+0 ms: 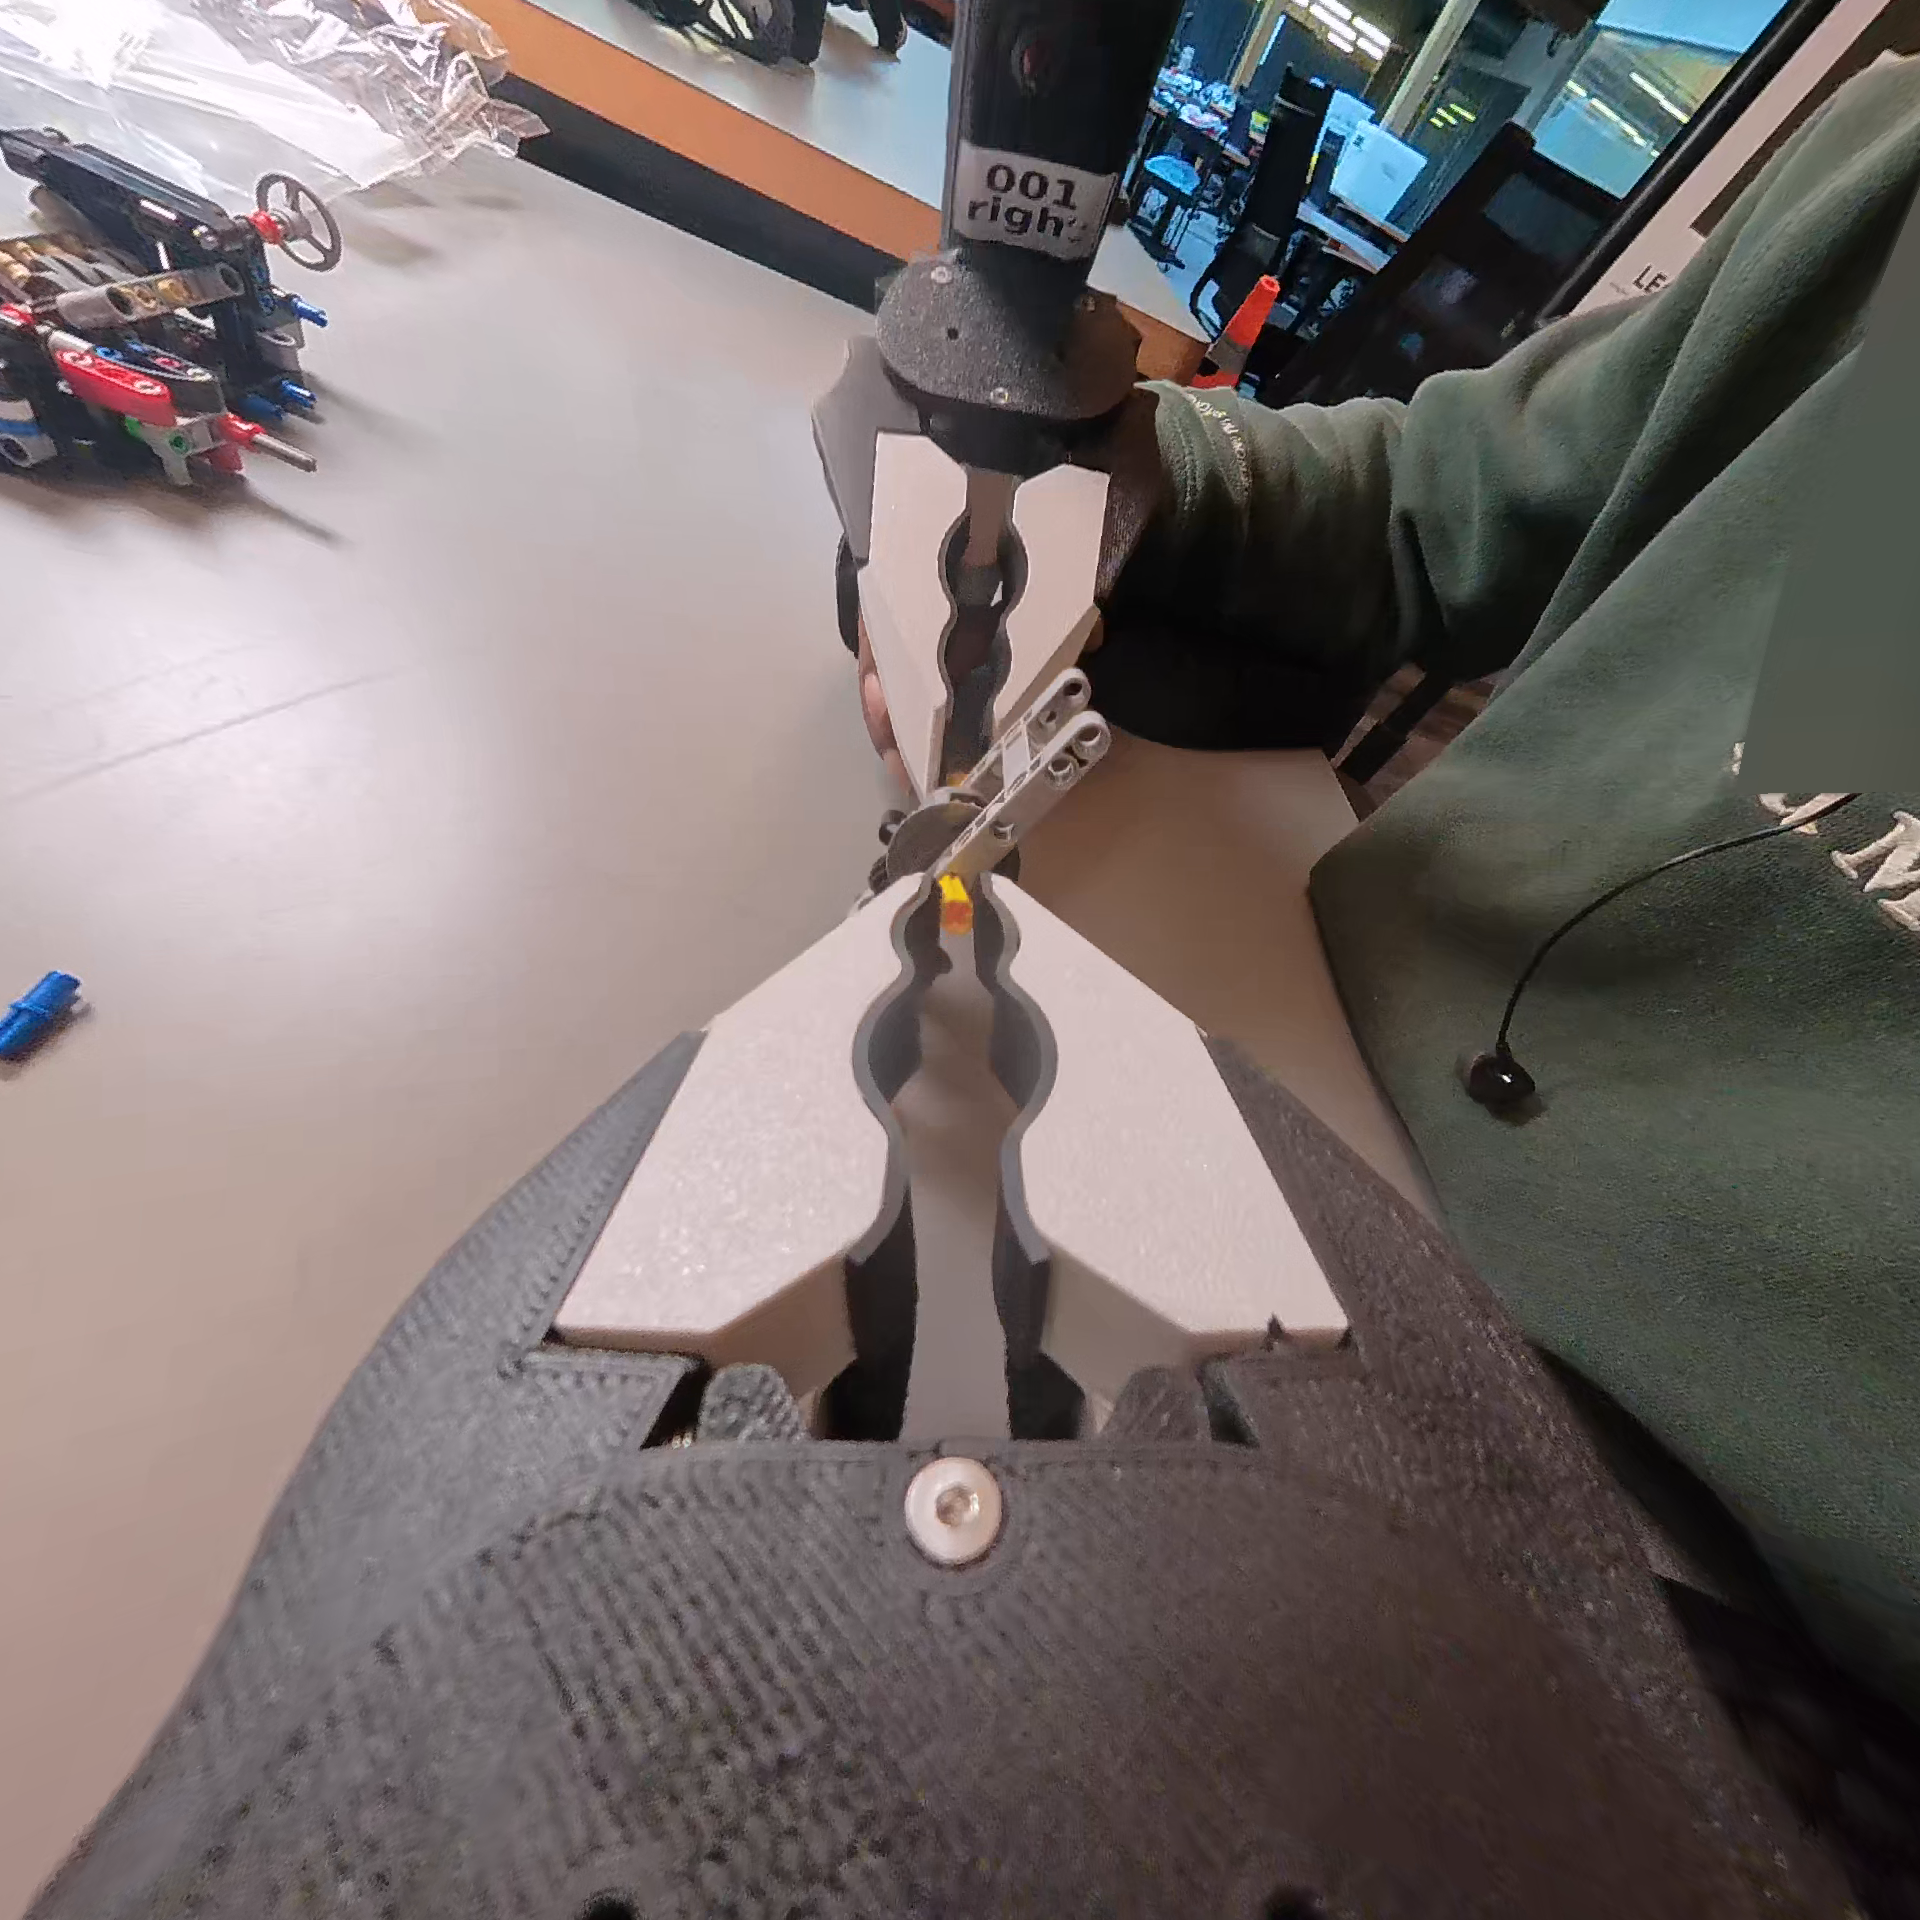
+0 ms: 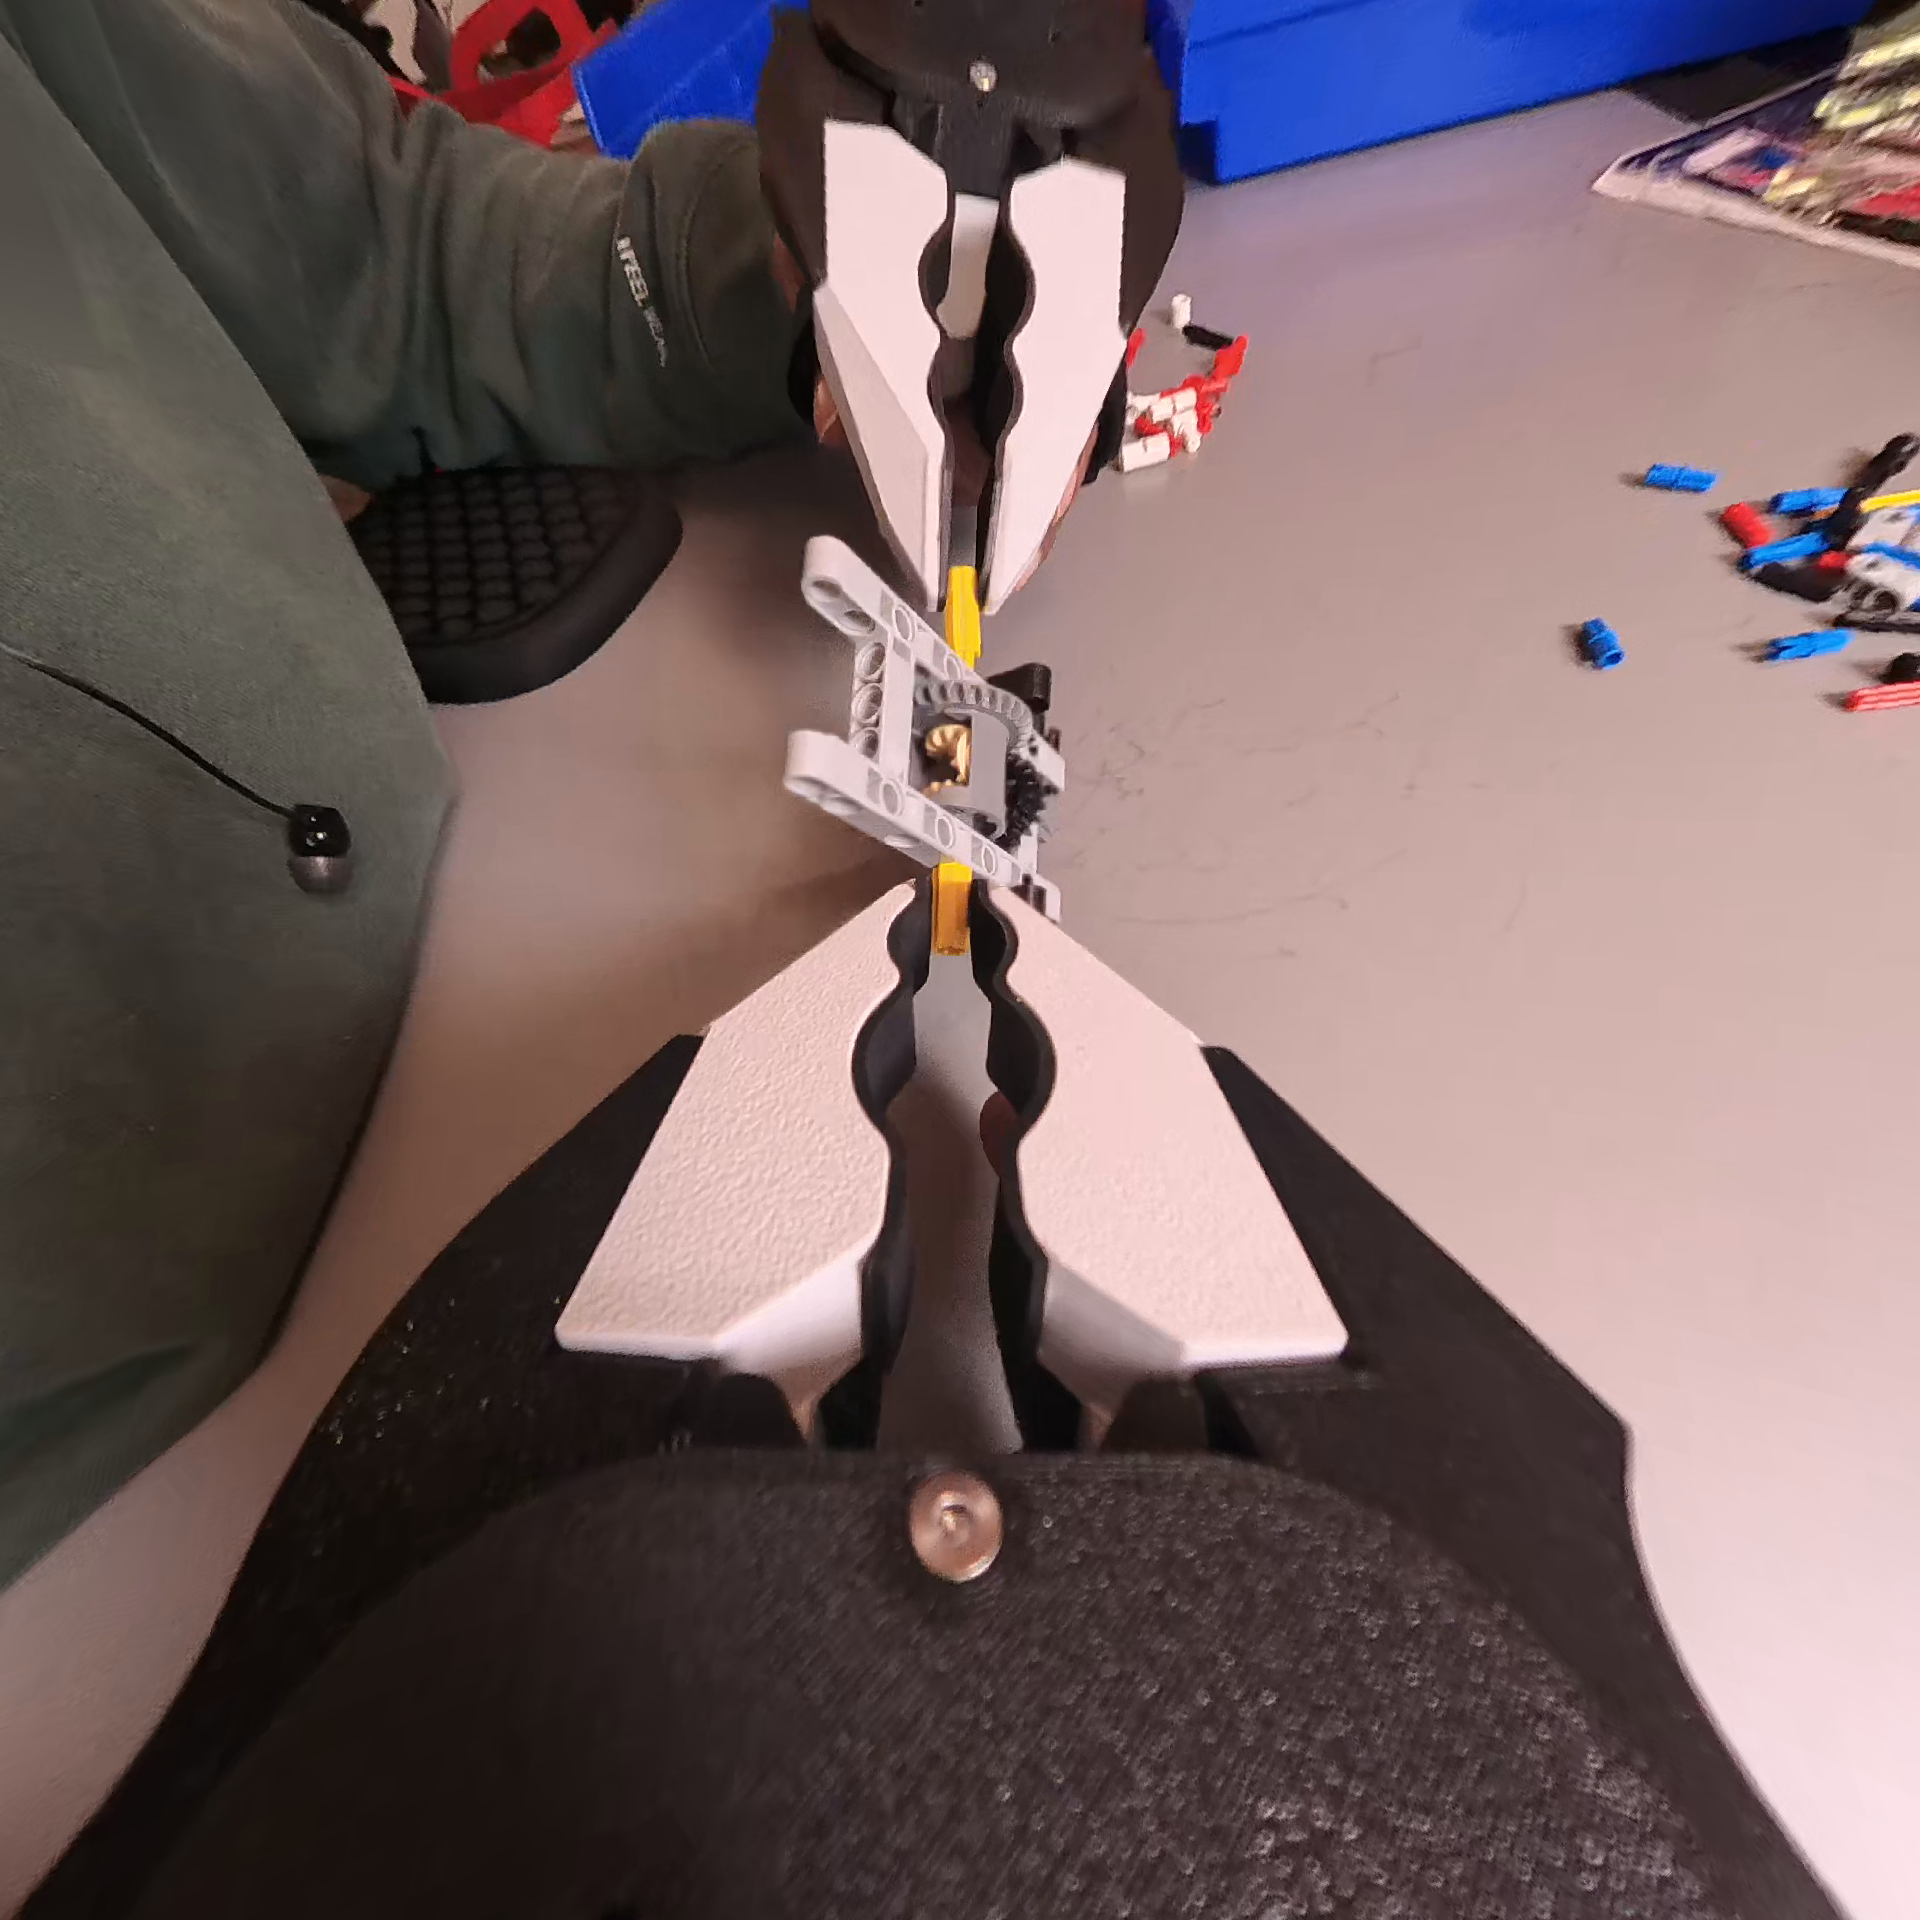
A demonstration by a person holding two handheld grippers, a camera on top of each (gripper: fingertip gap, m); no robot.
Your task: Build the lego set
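A small grey lego frame [image 2: 883, 727] with a tan gear and black gears inside is held in the air between my two grippers. A yellow axle [image 2: 962, 634] runs through it and sticks out at both ends. My right gripper [image 2: 951, 912] is shut on the near axle end. My left gripper [image 2: 961, 594] faces it from above and is shut on the far end. In the left wrist view, my left gripper [image 1: 951, 896] pinches the yellow axle tip [image 1: 953, 906]. The grey frame [image 1: 1029, 769] sits just beyond, below my right gripper [image 1: 961, 767].
A partly built lego vehicle [image 1: 135, 312] and a clear plastic bag [image 1: 260, 83] lie at the far left, with a loose blue pin [image 1: 36, 1013]. Loose pieces [image 2: 1818, 561], red-white parts [image 2: 1174, 405], a blue bin [image 2: 1455, 73] and a booklet [image 2: 1787, 166] lie on the table. A green sleeve [image 2: 468, 291] is close. The left gripper's tips are roughly 6 centimetres from the right gripper's.
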